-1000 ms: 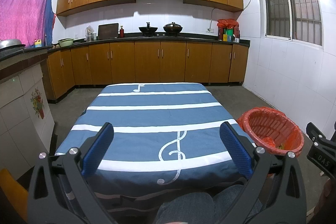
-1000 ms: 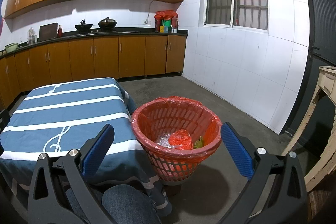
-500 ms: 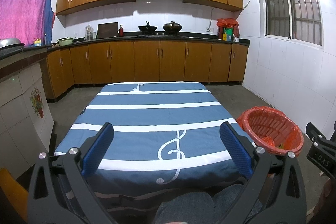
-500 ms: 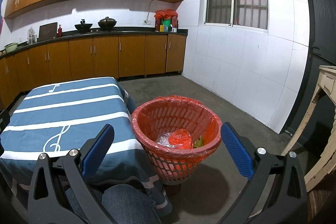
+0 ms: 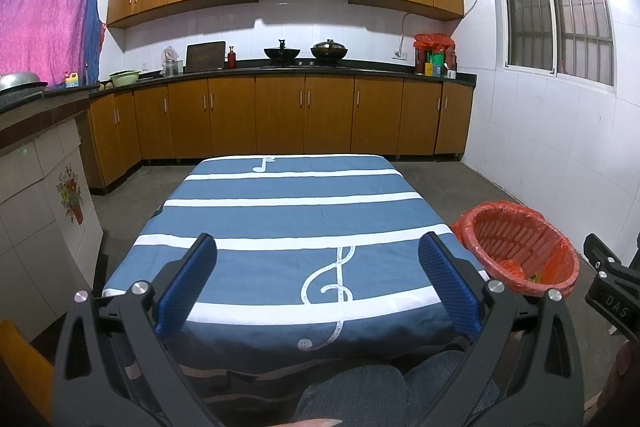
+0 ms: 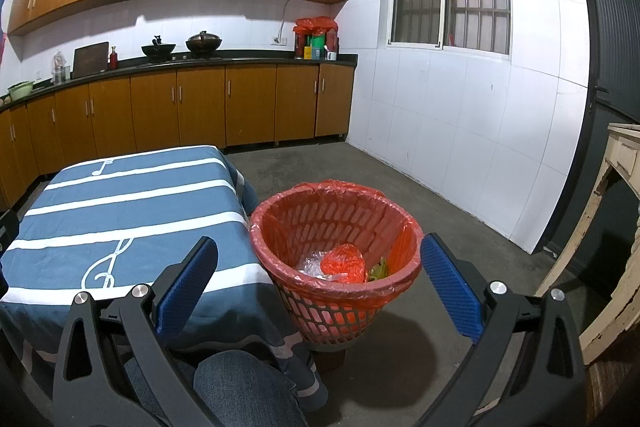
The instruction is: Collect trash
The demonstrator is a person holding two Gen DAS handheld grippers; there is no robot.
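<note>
Red-lined trash basket [image 6: 336, 259] stands on the floor just beside the tabletop [image 5: 292, 227], crumpled trash [image 6: 344, 263] inside it. Nothing has shifted since a second ago: my left gripper [image 5: 316, 283] and right gripper [image 6: 320, 287] stay spread wide, holding nothing.

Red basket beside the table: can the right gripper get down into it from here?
Probably yes. The right gripper is open and empty just above the red basket, whose mouth is uncovered; only trash lies at the bottom.
</note>
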